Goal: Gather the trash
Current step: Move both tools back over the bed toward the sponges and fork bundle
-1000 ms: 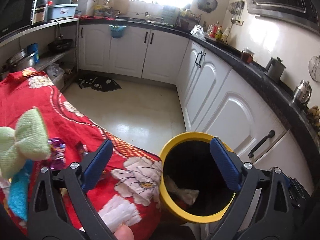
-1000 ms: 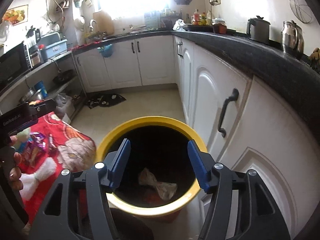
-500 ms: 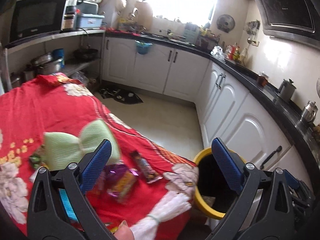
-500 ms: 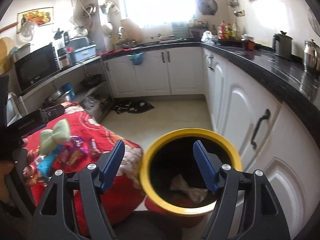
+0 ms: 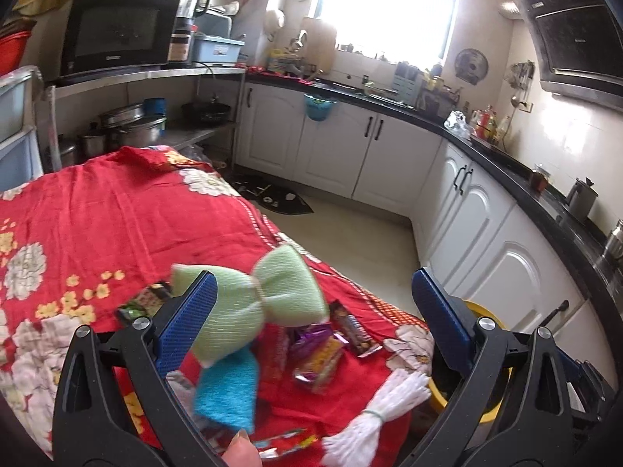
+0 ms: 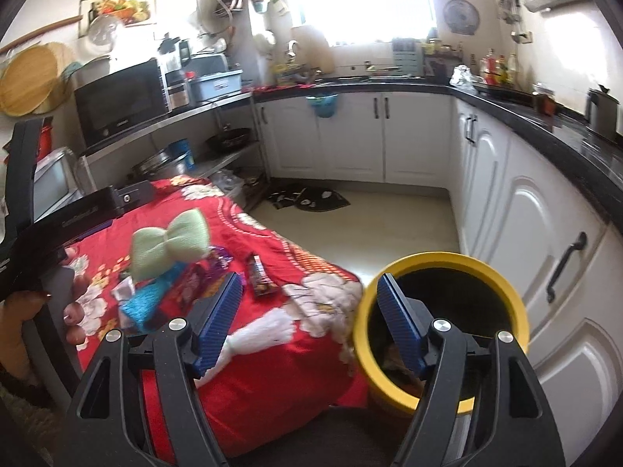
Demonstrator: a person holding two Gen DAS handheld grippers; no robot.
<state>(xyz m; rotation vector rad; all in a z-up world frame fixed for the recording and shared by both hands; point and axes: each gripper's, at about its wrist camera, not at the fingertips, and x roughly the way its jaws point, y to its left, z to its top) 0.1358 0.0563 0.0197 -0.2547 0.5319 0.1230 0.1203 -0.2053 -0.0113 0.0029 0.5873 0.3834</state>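
A yellow bin with a black inside stands on the floor at the right end of a table under a red flowered cloth; its rim also shows in the left wrist view. Snack wrappers lie on the cloth: a brown bar wrapper, a purple and yellow packet, another dark wrapper. The brown bar wrapper also shows in the right wrist view. My left gripper is open and empty above the wrappers. My right gripper is open and empty, over the gap between table edge and bin.
A green bow-shaped sponge, a blue cloth and a white tassel bundle lie among the wrappers. White cabinets under a black counter run along the right. A dark mat lies on the floor.
Both grippers have swung left and back from over the bin toward the table. The wrappers, sponge and cloth have come into the left view. Both stay open.
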